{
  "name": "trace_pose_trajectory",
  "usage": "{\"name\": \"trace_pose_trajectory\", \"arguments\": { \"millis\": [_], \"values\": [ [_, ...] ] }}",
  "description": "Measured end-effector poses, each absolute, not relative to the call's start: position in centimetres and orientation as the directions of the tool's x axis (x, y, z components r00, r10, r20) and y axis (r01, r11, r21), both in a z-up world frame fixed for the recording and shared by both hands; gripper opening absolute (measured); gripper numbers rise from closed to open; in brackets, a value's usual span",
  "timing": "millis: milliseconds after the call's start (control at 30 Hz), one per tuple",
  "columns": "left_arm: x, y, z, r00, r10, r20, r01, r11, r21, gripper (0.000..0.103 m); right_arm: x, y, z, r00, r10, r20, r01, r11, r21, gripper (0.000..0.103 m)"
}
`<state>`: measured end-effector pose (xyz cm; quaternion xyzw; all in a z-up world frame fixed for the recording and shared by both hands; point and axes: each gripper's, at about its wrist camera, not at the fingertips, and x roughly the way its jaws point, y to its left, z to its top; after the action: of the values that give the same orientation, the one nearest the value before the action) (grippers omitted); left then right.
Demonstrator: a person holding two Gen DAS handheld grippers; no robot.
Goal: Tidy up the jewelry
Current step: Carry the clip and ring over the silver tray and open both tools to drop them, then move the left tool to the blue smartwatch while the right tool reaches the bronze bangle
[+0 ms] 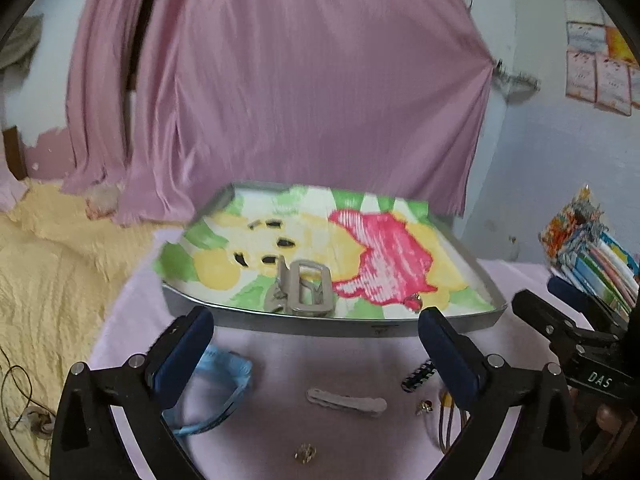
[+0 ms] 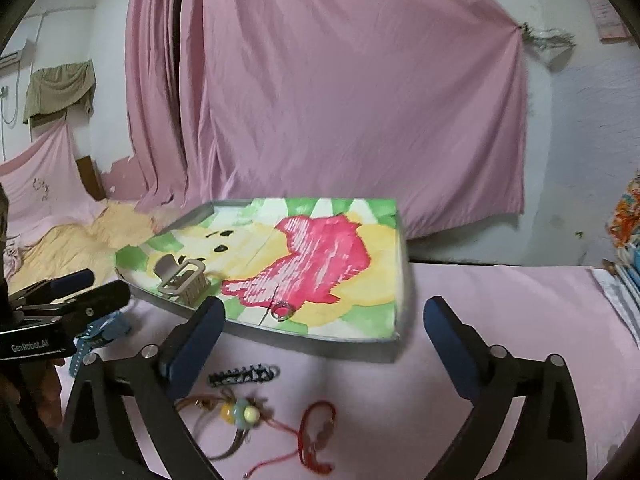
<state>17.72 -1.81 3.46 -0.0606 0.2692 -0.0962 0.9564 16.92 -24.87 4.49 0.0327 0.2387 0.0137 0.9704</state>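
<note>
Left wrist view: left gripper (image 1: 316,336) spread wide and empty above the pink cloth (image 1: 280,364), facing the metal tray (image 1: 304,326) lined with a cartoon print, where a beige claw clip (image 1: 300,290) and a small ring (image 1: 412,303) already lie, apparently sorted, while a pale hair clip (image 1: 346,400), blue watch strap (image 1: 224,372), gold stud (image 1: 305,453) and black beaded bracelet (image 1: 418,376) wait loose in front. Right wrist view: right gripper (image 2: 324,334) likewise wide open, holding nothing, poised over the beaded charm bracelet (image 2: 240,416) and red string bracelet (image 2: 316,436), probably for the next pick.
</note>
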Motion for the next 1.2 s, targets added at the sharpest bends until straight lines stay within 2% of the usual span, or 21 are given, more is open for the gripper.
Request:
{"name": "trace_pose_trajectory", "arguments": {
  "millis": [167,300,467,867,1200],
  "values": [
    [14.8,-1.3,3.3,0.873,-0.178,-0.454,0.124,0.981,-0.147,0.103,13.5,-24.3,4.5,0.915,0.013,-0.403,0.012,0.998,0.060,0.101],
    [11.4,-0.6,2.8,0.922,-0.093,-0.375,0.054,0.992,-0.113,0.103,10.6,-23.3,4.5,0.940,0.004,-0.341,0.013,0.999,0.047,0.101],
    [9.6,-0.1,2.4,0.931,-0.055,-0.362,0.033,0.997,-0.067,0.103,8.6,-21.9,4.2,0.959,0.008,-0.283,-0.003,1.000,0.018,0.101],
    [8.1,1.6,0.9,0.918,-0.030,-0.396,0.011,0.999,-0.051,0.103,7.9,-20.5,1.7,0.933,0.045,-0.358,-0.043,0.999,0.014,0.101],
    [8.6,2.1,0.1,0.901,-0.037,-0.433,0.013,0.998,-0.059,0.103,8.1,-20.2,1.4,0.924,0.045,-0.380,-0.046,0.999,0.007,0.101]
  ]
}}
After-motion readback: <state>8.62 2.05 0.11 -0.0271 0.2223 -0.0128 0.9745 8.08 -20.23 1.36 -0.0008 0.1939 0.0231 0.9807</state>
